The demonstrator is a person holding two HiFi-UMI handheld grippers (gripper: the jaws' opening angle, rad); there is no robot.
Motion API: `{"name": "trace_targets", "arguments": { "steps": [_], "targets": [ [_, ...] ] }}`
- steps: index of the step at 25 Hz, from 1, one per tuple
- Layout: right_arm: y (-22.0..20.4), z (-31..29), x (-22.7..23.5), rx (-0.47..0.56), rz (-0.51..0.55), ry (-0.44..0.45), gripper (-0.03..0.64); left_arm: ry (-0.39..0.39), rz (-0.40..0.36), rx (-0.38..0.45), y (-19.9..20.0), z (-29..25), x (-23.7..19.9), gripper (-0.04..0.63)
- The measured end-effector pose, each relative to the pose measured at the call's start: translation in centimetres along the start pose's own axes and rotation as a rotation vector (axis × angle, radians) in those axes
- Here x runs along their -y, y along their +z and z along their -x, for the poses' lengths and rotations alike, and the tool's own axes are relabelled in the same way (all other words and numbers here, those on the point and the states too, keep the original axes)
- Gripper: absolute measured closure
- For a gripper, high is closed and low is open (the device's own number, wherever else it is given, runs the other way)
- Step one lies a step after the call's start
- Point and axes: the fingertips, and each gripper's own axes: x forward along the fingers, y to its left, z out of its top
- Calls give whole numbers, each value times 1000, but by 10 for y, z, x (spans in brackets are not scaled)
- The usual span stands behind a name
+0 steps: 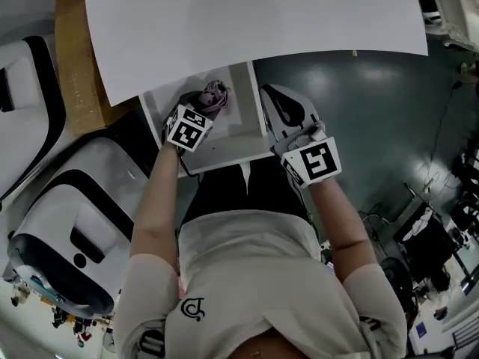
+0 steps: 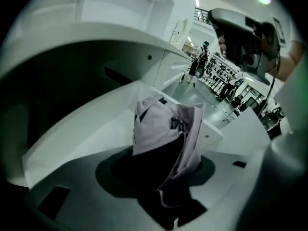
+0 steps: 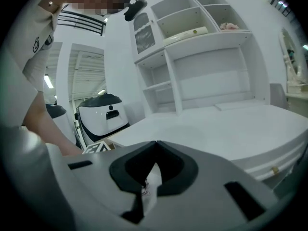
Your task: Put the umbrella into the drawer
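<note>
Umbrella point(image 1: 213, 94), a folded lilac one, is clamped in the left tool point(image 1: 200, 105), whose jaws press on its bunched fabric. It is inside the outline of the open drawer point(image 1: 232, 154), toward the back at 12 o'clock, just under the edge of the white bench point(image 1: 254, 21); whether it touches the drawer floor cannot be told. The right tool point(image 3: 155, 146) has its jaw tips together with nothing gripped, and in the head view it hovers at 3 o'clock of the drawer, just beside its right wall.
</note>
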Motion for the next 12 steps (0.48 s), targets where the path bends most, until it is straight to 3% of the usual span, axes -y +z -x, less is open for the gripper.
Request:
{"name": "trace_targets", "arguments": {
  "steps": [7,12],
  "targets": [
    [-28,6,15,-26,-45,-101,611,-63,21,-91,-18,-48,-6,353],
    [-37,8,20,-35,-58,-138,611,-77,19,-113,-21,-60,-6,348]
  ]
}}
